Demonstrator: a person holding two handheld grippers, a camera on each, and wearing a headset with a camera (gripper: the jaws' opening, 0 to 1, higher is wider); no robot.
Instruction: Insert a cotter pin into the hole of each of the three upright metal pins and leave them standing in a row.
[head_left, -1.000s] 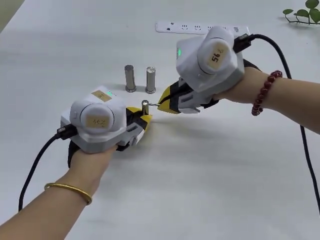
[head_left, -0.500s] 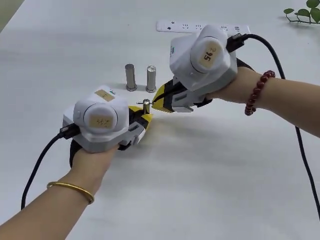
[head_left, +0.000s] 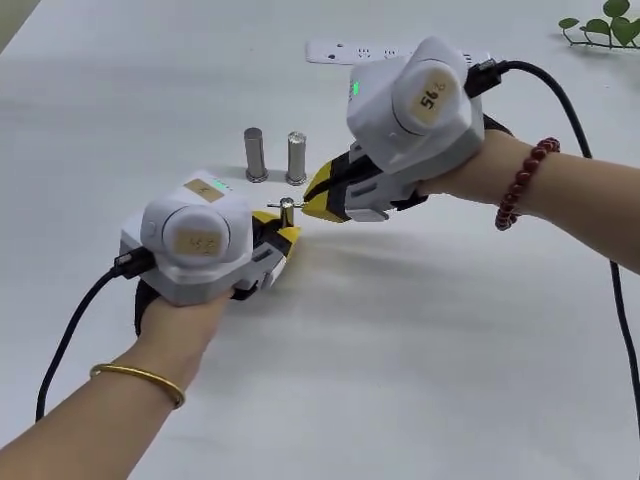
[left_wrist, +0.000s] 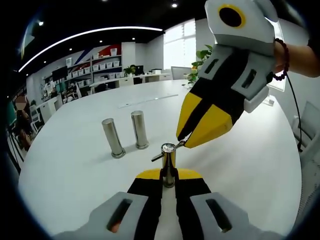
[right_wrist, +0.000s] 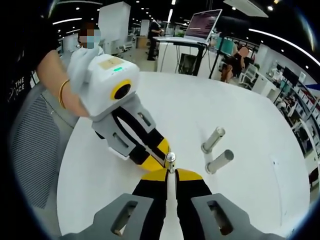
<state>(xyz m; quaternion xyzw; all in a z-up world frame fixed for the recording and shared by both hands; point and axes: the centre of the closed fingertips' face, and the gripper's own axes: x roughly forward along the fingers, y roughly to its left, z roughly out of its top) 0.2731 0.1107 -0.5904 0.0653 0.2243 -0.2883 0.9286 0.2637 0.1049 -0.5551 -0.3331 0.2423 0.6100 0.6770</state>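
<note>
– What moved?
– The cotter (left_wrist: 156, 157) went into the pin (head_left: 287, 211); the right gripper (head_left: 309, 203), at its 3 o'clock, pinches the cotter.
– Left gripper (head_left: 282, 230)?
– Clamped on that pin. Spare pins (head_left: 256, 154) stand at 12 o'clock.

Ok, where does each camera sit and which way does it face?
Head view: on the headset, facing down at the bench; arms, left tool, right tool.
Left gripper view: on the left tool, facing along its jaws, shut on a pin; right tool opposite, pinching the cotter pin.
Right gripper view: on the right tool, facing the person; left arm.
Shared: all show that pin and two spare pins.
</note>
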